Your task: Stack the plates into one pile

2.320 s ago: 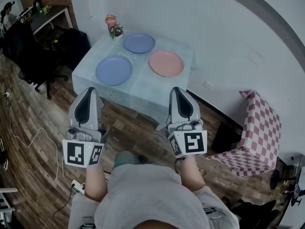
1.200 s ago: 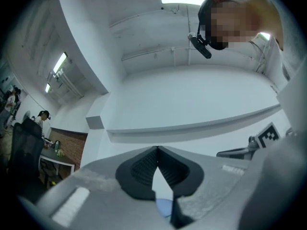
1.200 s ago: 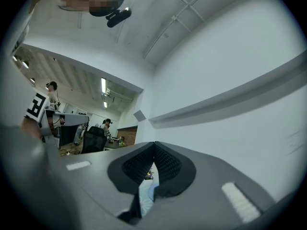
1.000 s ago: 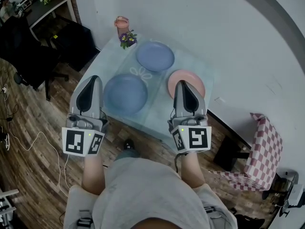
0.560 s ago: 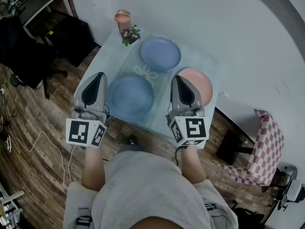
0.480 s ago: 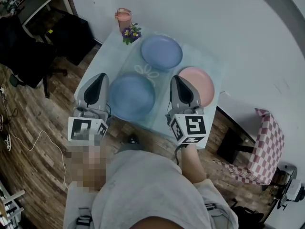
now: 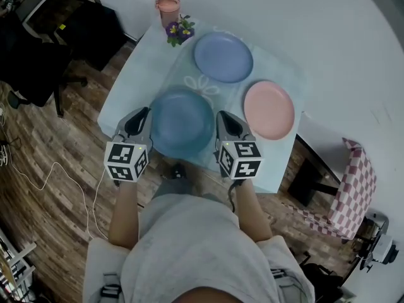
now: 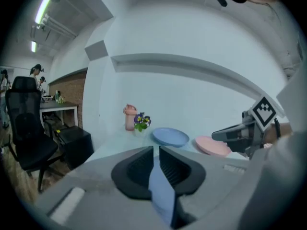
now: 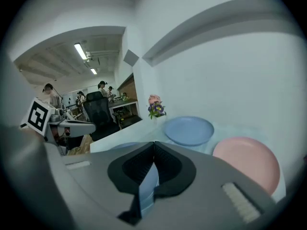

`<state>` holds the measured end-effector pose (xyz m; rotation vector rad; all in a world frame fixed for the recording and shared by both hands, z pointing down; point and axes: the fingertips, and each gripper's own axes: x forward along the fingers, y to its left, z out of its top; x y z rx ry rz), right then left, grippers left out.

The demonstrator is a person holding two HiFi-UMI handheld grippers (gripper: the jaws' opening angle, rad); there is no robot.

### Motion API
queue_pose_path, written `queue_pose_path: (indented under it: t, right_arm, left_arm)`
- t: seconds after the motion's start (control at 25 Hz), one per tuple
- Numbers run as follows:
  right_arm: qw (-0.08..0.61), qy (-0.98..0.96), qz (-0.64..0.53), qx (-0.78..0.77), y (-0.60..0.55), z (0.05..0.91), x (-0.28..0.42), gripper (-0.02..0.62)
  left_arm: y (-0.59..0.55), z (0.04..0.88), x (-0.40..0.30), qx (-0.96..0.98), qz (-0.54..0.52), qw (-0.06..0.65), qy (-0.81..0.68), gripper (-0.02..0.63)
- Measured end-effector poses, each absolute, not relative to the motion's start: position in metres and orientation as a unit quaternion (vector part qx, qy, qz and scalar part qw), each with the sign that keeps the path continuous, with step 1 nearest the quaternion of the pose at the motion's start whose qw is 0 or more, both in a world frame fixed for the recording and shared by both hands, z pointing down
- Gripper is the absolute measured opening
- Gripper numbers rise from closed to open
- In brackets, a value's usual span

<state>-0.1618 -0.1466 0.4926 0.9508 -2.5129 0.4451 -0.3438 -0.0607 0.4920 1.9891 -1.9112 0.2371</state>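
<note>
**Clothing:** light grey short-sleeved top (image 7: 189,245); forearms bare.

**Left claw (image 7: 144,111), right claw (image 7: 222,115):** a matching pair. Each has a pale grey moulded shell that narrows to a point. Each shell has a black oval recess lined with ribbed black pads (image 8: 136,170).

**Markings:** a white cube (image 7: 127,162) printed with black square markers sits at the rear of each claw.

**Cabling:** a thin dark cable (image 7: 231,199) trails from the right claw.

**Note:** the left claw's jaws have just been opening, with only a bare slit between them.
</note>
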Motion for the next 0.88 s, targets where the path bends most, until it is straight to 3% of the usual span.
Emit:
queue_pose_path:
  t: [0.16,0.48,0.76,0.88]
  right_arm:
    - [0.24,-0.882,0.212,0.346,-0.144,0.534,-0.16,0.026]
    - [0.291,-0.837,0.278,0.37,-0.142,0.598,-0.147,0.108]
    - [0.31,-0.822,0.308,0.365,-0.133,0.627,-0.149,0.11]
    - [0.313,-0.819,0.308,0.369,-0.132,0.631,-0.149,0.068]
  left_arm:
    - [-0.056,0.535,-0.353,0.695,0.108,0.239,-0.67,0.077]
    - [-0.051,0.599,-0.362,0.672,0.138,0.316,-0.656,0.128]
    - [-0.048,0.632,-0.36,0.663,0.158,0.35,-0.642,0.135]
    - [-0.046,0.643,-0.357,0.658,0.17,0.361,-0.639,0.135]
